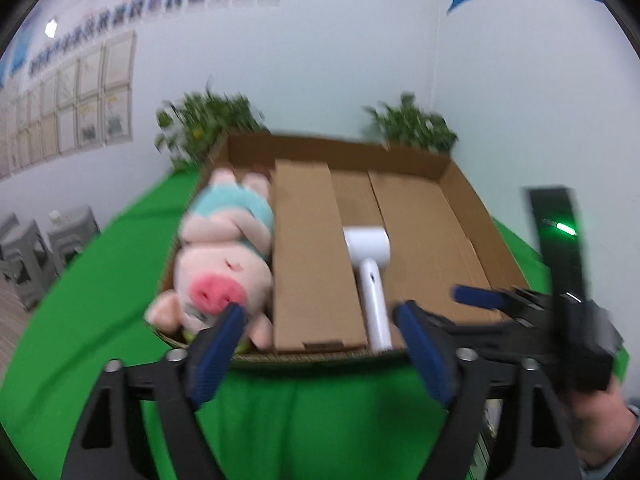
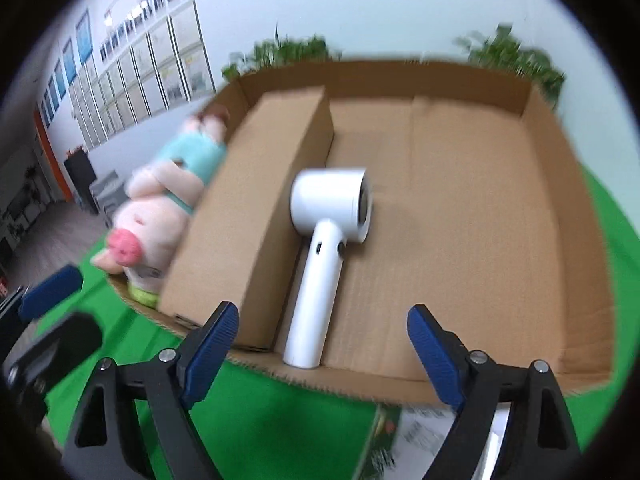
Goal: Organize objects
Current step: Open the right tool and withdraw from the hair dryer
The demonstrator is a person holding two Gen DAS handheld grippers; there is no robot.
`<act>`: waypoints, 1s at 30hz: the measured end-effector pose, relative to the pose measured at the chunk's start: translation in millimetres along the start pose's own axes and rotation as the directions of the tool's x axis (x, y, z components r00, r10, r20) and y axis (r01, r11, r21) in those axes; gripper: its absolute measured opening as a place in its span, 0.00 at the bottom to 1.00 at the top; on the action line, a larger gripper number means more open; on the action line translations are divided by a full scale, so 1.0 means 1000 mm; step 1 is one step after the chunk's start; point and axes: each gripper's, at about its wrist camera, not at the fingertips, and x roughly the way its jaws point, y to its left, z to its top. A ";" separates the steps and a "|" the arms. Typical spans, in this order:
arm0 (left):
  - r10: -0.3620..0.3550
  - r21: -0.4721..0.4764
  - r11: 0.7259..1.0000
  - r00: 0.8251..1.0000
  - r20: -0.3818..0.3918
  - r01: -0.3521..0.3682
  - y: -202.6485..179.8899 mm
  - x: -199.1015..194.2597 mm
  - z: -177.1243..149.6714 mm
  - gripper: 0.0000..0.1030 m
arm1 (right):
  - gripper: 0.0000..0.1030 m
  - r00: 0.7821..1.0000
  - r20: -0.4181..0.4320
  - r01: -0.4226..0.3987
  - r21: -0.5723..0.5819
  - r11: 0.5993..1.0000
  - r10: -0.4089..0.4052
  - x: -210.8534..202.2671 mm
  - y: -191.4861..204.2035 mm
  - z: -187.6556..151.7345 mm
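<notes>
A shallow cardboard tray (image 1: 464,208) (image 2: 500,208) lies on the green table. In it, from left: a pink plush pig (image 1: 224,264) (image 2: 156,216) in a teal shirt, a long brown cardboard box (image 1: 312,256) (image 2: 248,216), and a white hair dryer (image 1: 370,268) (image 2: 328,240) lying flat, handle toward me. My left gripper (image 1: 320,316) is open and empty at the tray's near edge. My right gripper (image 2: 322,316) (image 1: 480,296) is open and empty, just short of the dryer's handle end.
The green cloth table (image 1: 100,280) (image 2: 280,420) carries the tray. Two potted plants (image 1: 208,124) (image 1: 412,124) stand behind it against the white wall. A printed packet (image 2: 400,432) lies on the table below the tray. Grey stools (image 1: 36,248) stand at far left.
</notes>
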 end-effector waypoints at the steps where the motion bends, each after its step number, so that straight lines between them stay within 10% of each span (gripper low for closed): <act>1: 0.029 0.000 1.000 0.999 0.035 -0.029 -0.001 -0.007 -0.001 0.97 | 0.84 1.000 0.020 0.022 -0.007 1.000 -0.022 -0.010 0.003 -0.005; 13: 0.027 0.018 0.999 0.999 0.022 -0.028 -0.010 -0.010 -0.023 1.00 | 0.84 0.970 0.113 0.208 0.074 0.975 -0.215 -0.056 0.004 -0.056; 30: -0.027 -0.002 1.000 0.997 -0.079 0.027 -0.017 0.006 -0.035 1.00 | 0.84 0.985 0.080 0.151 0.016 0.988 -0.151 -0.064 0.003 -0.067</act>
